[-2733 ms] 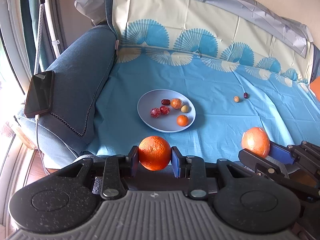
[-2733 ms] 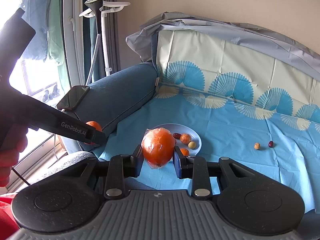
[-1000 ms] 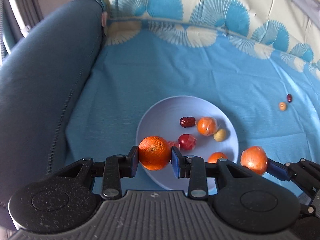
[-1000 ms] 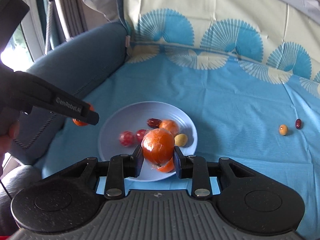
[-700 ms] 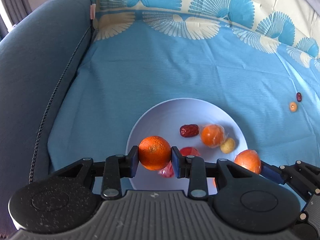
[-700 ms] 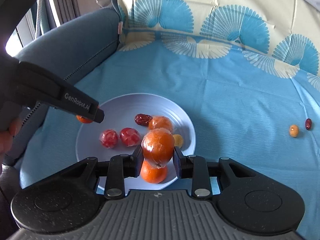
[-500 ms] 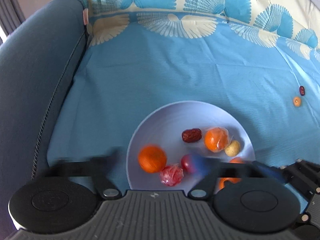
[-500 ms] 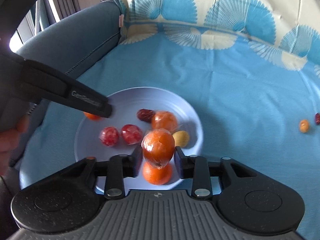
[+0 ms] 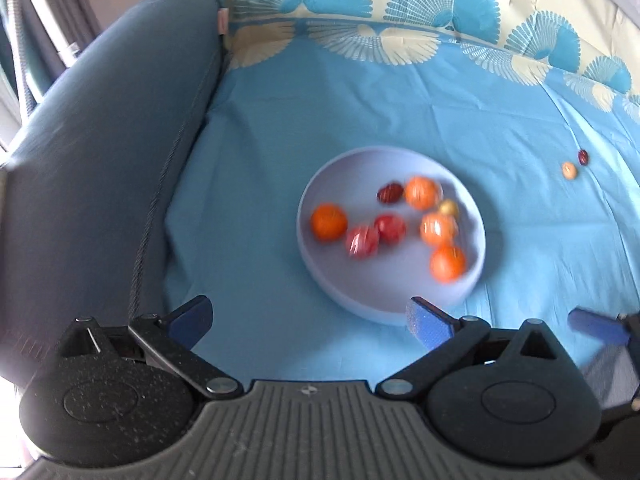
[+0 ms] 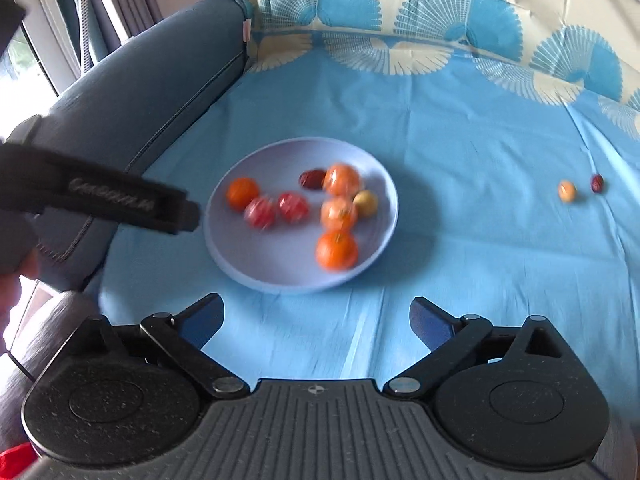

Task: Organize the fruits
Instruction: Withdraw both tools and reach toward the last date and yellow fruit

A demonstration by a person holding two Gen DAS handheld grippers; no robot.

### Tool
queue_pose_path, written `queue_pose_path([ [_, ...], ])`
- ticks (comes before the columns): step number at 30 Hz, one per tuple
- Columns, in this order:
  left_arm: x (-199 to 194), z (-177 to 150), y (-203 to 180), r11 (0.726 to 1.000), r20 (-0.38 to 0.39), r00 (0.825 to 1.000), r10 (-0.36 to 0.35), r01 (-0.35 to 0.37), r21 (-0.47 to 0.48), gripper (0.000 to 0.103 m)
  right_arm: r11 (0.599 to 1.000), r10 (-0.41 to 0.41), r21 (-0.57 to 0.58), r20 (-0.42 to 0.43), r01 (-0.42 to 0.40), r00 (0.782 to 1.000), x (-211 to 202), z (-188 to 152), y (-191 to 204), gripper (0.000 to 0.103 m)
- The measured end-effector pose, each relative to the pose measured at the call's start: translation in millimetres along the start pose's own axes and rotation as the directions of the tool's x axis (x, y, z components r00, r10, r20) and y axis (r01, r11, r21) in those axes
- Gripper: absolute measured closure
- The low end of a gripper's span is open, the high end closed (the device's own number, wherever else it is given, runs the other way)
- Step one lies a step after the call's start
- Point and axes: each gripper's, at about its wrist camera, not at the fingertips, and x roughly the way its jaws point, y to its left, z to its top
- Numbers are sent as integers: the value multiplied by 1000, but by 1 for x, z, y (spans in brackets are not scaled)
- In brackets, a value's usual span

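**Fruit Gathered on Plate as Both Grippers Stand Empty**

A pale lavender plate is seen resting on a blue cloth spread over a sofa seat, beside a grey-blue armrest. On the plate, four orange fruits are counted: one at the left side, one at the far side, one near the middle and one at the near right. Two red wrapped fruits are seen close together between them, though blur hides whether they touch. A dark red date and a small yellow fruit are also found on the plate, toward its far side.

Well apart from the plate, to the right on the cloth, a small orange fruit and a second dark red date are left lying just beside each other.

The left gripper is held above the near rim of the plate with its jaws spread wide, nothing between them. The right gripper is shown with its jaws opening, already far apart and likewise empty. In the right wrist view, the left gripper's dark body is seen reaching in from the left, with part of a hand at the edge.
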Motion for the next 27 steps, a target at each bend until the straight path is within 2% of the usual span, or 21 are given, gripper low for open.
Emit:
queue_pose_path([
  [7,-52,-53,8,999,17,1000,15,-14,-49,0,999,-36,1,120,36,992,-61,-34,21,3],
  [12,-82,-78,9,998,65,998,7,-3,-65,0,997,-62,-22,190,68,980,-95,-51,28,1],
  [18,-107,-91,5,998,122,992,12,-5,-61,0,996,-68,-42,262,81,963,-127,-65,32,1],
  [27,-128,-101,-1,999,177,984,13,-6,-41,0,995,-68,-49,307,87,949,-151,-76,36,1],
])
